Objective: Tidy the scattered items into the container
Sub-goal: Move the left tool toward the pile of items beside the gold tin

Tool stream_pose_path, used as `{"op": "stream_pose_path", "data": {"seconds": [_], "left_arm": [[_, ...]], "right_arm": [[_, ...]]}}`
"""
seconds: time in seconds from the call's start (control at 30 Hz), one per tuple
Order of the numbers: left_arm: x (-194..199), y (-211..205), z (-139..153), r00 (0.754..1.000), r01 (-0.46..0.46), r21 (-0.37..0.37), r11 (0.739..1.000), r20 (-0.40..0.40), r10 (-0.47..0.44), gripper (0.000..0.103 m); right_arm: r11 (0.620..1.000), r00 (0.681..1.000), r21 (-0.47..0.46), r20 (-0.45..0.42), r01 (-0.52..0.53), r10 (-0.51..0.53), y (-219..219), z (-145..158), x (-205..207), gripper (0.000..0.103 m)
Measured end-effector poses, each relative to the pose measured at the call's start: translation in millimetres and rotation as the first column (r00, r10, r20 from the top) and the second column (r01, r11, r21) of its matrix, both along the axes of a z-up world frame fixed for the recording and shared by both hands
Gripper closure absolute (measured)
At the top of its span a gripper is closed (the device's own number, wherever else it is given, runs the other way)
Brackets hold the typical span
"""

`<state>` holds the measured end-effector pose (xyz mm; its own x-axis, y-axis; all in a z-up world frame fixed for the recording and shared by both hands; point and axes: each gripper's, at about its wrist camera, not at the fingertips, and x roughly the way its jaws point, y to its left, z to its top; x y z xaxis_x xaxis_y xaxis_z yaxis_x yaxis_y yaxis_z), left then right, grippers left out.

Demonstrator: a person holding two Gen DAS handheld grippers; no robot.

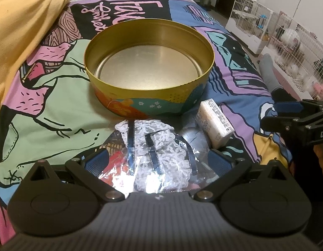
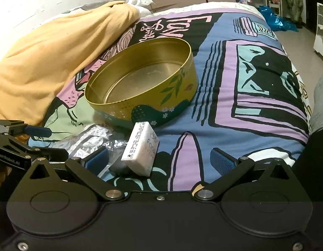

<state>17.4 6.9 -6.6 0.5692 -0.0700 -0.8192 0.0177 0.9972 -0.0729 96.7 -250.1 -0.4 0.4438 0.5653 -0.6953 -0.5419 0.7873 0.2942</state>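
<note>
An empty round gold metal tin sits on a bed's patterned quilt. Just before it lie a clear-wrapped white lace packet and a white tissue pack. Nothing is packed yet; a first grasp seems next. The left tool straddles the packet and the right tool hovers by the pack, both wide open, holding nothing.

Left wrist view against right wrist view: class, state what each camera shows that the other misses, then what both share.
Only the left wrist view shows the white lace in its clear plastic bag from above, lying between the open left gripper jaws, plus white wire pet cages on the floor.

Only the right wrist view shows a blue plastic bag on the floor beyond the bed.

Both show the empty gold tin, the tissue pack, the orange blanket and the patterned bedspread. The right gripper is open too.
</note>
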Motion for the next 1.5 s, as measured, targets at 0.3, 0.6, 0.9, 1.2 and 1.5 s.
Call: {"op": "stream_pose_path", "data": {"seconds": [0.3, 0.6, 0.9, 1.2, 1.5], "left_arm": [[-0.6, -2.7, -3.0, 1.0, 0.009, -0.004, 1.0, 0.0, -0.009, 0.0], [1.6, -5.6, -7.0, 1.0, 0.018, -0.009, 1.0, -0.007, -0.018, 0.0], [3.3, -6.6, -9.1, 1.0, 0.02, -0.01, 1.0, -0.01, -0.02, 0.0], [2.2, -1.6, -4.4, 1.0, 0.016, -0.017, 1.0, 0.002, -0.016, 0.0], [-7.4, 7.2, 3.9, 0.999, 0.03, -0.046, 0.998, 0.033, -0.028, 0.0]], "right_arm": [[1.0, 1.0, -0.014, 0.003, 0.009, -0.008, 0.6, -0.3, 0.9, 0.0], [1.0, 1.0, -0.024, 0.004, 0.012, -0.012, 1.8, -1.5, 1.3, 0.0], [1.0, 1.0, -0.026, 0.003, 0.012, -0.012, 1.9, -2.6, 1.9, 0.0], [1.0, 1.0, -0.026, 0.003, 0.012, -0.012, 2.2, -2.6, 2.1, 0.0], [0.999, 1.0, -0.029, -0.002, 0.016, -0.016, 0.9, -6.0, 3.3, 0.0]]}}
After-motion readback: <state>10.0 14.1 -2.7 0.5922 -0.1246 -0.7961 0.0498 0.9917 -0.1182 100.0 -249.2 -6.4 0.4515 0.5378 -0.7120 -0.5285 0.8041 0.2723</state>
